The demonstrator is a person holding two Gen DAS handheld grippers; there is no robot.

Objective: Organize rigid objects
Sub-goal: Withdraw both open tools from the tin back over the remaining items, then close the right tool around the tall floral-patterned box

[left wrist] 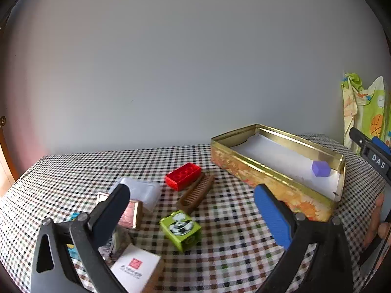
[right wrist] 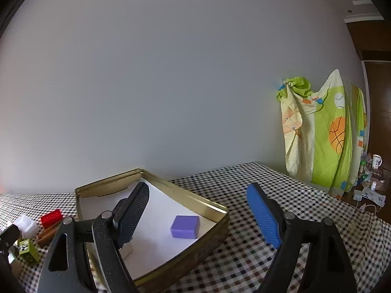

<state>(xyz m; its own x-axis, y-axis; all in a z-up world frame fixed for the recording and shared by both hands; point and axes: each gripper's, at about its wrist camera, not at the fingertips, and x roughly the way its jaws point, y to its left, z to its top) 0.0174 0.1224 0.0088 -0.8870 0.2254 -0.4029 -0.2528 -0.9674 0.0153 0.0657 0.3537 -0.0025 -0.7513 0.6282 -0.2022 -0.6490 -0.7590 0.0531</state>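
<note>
In the left wrist view, the left claw [left wrist: 191,196] hangs released and empty above the checked bench [left wrist: 232,251], its dark finger and blue finger spread wide. The landmark is the gold tin [left wrist: 246,171], open-topped and lined with white paper, at the right of the bench. A purple block [left wrist: 321,168] lies inside the tin, near its right end. Left of the tin, on the cloth, sit a red brick [left wrist: 183,175] and a brown comb [left wrist: 195,194] touching each other. Nearer the camera than those stands a green cube [left wrist: 181,229]. Further left of the tin lie a translucent white case [left wrist: 144,190], a pink-topped metal box [left wrist: 133,213] and a white card box [left wrist: 134,267].

In the right wrist view, the right claw [right wrist: 198,213] is likewise released, gripping nothing. Its dark finger hangs over the tin [right wrist: 212,207], its blue finger outside the tin's right wall. The purple block [right wrist: 185,226] rests on the paper between them. A patterned quilt [right wrist: 325,131] stands well right of the tin.
</note>
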